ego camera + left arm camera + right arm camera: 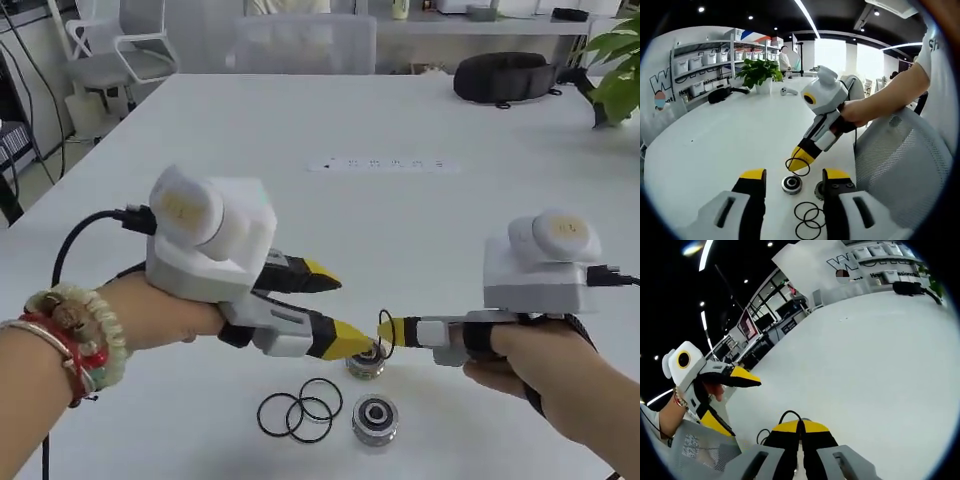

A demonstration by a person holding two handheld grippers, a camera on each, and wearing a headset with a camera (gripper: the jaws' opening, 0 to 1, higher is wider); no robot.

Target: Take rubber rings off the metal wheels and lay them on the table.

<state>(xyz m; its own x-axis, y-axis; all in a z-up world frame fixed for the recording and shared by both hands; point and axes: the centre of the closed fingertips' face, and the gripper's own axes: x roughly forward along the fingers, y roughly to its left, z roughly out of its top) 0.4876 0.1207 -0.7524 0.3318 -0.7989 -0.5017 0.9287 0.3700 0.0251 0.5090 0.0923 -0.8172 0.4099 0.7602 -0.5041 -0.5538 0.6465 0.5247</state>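
My right gripper (392, 331) is shut on a black rubber ring (379, 325), which stands upright just above a metal wheel (366, 363). The left gripper view has this ring (790, 171) hanging from the right gripper (799, 161) over the wheel (791, 184). My left gripper (348, 312) is open, its jaws straddling that wheel without touching it. A second wheel (375, 418) lies nearer me, beside three loose rings (300, 411) on the white table (300, 200). In the right gripper view the jaws (801, 426) are closed with the ring (789, 412) looping up from them.
A white power strip (385, 165) lies in the table's middle. A black cushion (505, 78) and a green plant (615, 80) sit at the far right. Chairs (120, 45) stand beyond the far edge. A cable (75, 240) trails from the left gripper.
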